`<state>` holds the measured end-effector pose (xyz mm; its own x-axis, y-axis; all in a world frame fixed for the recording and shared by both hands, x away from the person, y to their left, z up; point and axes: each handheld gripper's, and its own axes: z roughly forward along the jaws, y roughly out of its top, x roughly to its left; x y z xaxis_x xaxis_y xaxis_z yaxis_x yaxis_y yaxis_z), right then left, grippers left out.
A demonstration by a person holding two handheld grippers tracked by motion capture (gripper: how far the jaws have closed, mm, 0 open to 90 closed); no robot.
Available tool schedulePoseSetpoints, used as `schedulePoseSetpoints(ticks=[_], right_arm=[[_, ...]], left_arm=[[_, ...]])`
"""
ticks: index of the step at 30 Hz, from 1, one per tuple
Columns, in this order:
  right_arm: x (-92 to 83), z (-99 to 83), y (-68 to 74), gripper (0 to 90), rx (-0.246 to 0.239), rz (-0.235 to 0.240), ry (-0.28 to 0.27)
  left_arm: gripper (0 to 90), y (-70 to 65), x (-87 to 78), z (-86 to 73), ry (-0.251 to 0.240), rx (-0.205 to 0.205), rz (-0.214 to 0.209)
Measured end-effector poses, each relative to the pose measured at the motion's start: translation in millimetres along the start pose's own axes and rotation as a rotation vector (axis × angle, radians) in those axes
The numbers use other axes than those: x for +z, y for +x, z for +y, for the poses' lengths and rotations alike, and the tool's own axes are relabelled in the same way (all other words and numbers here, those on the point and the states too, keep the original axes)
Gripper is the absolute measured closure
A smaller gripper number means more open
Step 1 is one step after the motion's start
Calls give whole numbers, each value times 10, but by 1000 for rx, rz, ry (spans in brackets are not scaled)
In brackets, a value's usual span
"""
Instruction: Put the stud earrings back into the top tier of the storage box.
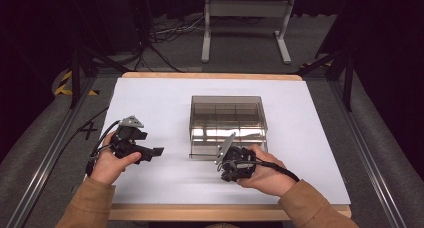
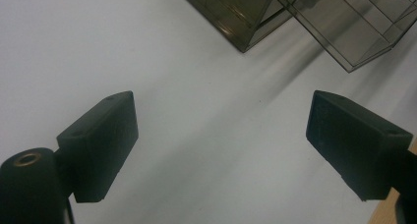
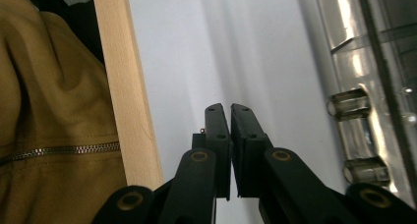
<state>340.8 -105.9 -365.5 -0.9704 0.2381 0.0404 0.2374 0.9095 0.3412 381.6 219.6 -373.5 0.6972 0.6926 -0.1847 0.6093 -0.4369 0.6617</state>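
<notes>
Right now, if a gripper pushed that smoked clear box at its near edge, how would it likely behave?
The clear box looks rigid: thin, straight plastic walls. Seemingly empty, it is probably light and would slide on the smooth white table rather than tip, being low and wide. Glossy walls may be slippery.

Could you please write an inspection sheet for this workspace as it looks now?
Surface: white table top with a wooden edge, bare around the box.
Job's things: clear smoky plastic box with inner dividers, standing mid-table; its near side shows two small knobs.
Clutter: nothing seen.
Grippers: left tongs open, nothing between the jaws, above the bare table left of the box; right tongs shut, nothing held, close to the box's near side.
Cables: one trails from each gripper; more lie on the floor behind the table.
Surroundings: dark room, grey floor, white stand behind, yellow-black tape at left.
</notes>
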Motion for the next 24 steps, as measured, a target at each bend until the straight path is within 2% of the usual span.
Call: schedulePoseSetpoints(ticks=[11, 24], right_arm=[[-197, 0, -38, 871, 32, -2, -53], [-309, 4, -84, 871, 59, -6, -95]], left_arm=[[128, 0, -2, 0, -1, 0, 1], [128, 1, -4, -1, -3, -3, 1]])
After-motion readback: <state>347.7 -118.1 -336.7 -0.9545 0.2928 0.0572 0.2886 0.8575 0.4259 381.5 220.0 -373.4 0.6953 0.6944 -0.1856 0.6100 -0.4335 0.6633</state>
